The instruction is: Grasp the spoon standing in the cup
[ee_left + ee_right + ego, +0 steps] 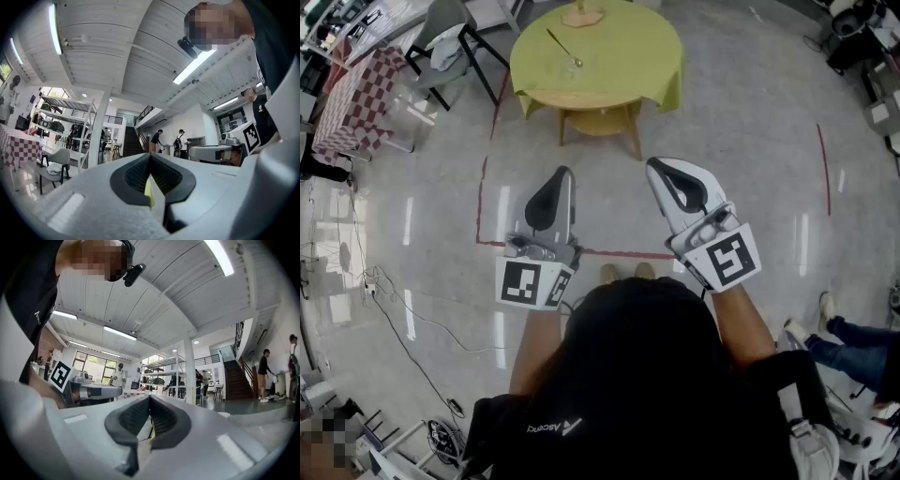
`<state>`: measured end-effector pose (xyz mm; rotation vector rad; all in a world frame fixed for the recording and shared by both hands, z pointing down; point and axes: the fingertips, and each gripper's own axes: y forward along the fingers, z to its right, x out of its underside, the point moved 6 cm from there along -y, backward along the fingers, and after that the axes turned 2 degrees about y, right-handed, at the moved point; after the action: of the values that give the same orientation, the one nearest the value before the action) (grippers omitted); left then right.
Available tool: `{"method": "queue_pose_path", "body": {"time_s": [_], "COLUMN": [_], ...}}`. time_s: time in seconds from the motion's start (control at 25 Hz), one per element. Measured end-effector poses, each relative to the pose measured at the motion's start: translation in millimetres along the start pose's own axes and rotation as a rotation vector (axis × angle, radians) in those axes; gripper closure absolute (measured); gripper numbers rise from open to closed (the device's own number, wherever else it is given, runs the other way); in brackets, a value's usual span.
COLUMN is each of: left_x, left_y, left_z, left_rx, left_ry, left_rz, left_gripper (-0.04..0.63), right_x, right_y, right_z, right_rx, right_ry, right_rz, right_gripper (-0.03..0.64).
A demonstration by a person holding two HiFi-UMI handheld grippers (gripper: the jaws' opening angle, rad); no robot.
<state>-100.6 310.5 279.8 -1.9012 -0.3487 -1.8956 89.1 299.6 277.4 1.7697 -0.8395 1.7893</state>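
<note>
A long spoon leans in a small clear cup on a round table with a yellow-green cloth, far ahead in the head view. Both grippers are held side by side over the floor, well short of the table. My left gripper points toward the table, jaws together with nothing between them. My right gripper is the same, shut and empty. In the left gripper view the left gripper points up at the ceiling and room. The right gripper in its own view does too. Neither gripper view shows the spoon.
A wooden object sits at the table's far edge. A chair with white cloth and a checkered table stand at the left. Red tape lines mark the floor. Cables trail at the left; another person's legs are at the right.
</note>
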Motion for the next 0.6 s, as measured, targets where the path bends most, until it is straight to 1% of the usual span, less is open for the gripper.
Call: {"method": "queue_pose_path", "body": {"time_s": [0.2,0.4,0.6], "left_x": [3,6,14], "left_y": [3,6,4], "left_z": [-9,-22,-43], "left_rx": [-0.002,-0.001,-0.001], "left_ry": [-0.002,-0.007,-0.016], "left_rz": [0.005,0.007,0.011], "left_gripper": [0.585,0.586,0.586], "right_x": [4,10,18], "right_y": [9,23,38], "right_z": [1,4,-1], "right_rx": [-0.006,-0.005,0.003], "right_ry": [-0.019,-0.002,-0.013], "right_rz": [0.004,-0.003,-0.020], "right_gripper": [0.614,0.614,0.614]}}
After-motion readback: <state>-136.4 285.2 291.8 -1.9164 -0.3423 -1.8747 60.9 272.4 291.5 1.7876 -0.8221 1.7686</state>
